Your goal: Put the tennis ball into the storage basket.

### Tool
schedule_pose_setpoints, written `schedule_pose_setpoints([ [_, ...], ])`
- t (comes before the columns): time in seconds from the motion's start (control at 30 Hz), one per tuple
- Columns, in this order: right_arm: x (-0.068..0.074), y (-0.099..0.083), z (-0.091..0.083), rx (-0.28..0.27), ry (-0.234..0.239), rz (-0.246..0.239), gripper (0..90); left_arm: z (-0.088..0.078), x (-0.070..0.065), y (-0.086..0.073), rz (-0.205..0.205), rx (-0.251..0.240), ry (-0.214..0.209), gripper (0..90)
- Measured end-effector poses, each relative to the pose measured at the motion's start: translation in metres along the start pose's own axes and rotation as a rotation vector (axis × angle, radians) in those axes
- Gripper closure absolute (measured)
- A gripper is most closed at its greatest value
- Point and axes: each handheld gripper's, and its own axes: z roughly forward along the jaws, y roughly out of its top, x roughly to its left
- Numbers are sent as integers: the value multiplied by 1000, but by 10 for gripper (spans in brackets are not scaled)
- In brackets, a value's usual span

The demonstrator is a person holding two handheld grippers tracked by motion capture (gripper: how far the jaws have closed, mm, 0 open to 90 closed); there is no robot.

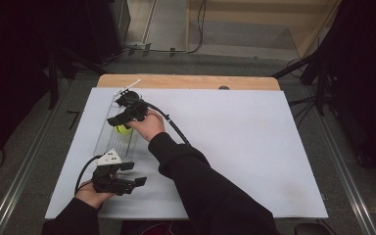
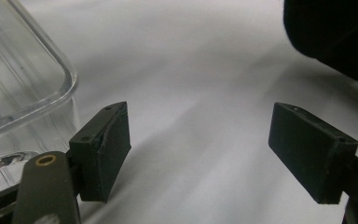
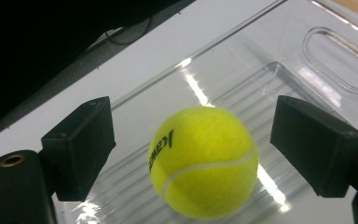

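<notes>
Yellow felt tennis ball (image 3: 203, 162) lies in the clear ribbed plastic tray (image 3: 303, 88), centre frame. Right gripper (image 3: 193, 140) jaws wide apart, flanking it without contact. Left gripper (image 2: 221, 149) wide open, empty, lower left over the white table (image 1: 235, 137).

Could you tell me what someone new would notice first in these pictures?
A bright yellow tennis ball lying in a clear plastic tray at the table's left, between the open jaws of the right gripper. Nearer the person, the left gripper is open beside the tray's near end.
</notes>
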Motion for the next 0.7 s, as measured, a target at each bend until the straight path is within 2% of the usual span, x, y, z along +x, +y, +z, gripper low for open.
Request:
schedule_pose_setpoints([
  [0.07,-1,0,-4,7,-9,-7,122,0,0,0,-1,-1,0,211],
  [0.2,-6,-3,-11,12,18,2,122,0,0,0,0,2,-1,212],
  [0.3,-9,-6,-17,23,15,-3,125,0,0,0,0,1,-2,211],
  [0.4,-11,-9,-24,26,36,18,125,0,0,0,1,2,0,211],
  [0.7,-15,-20,-42,24,40,3,133,0,0,0,-2,3,1,211],
])
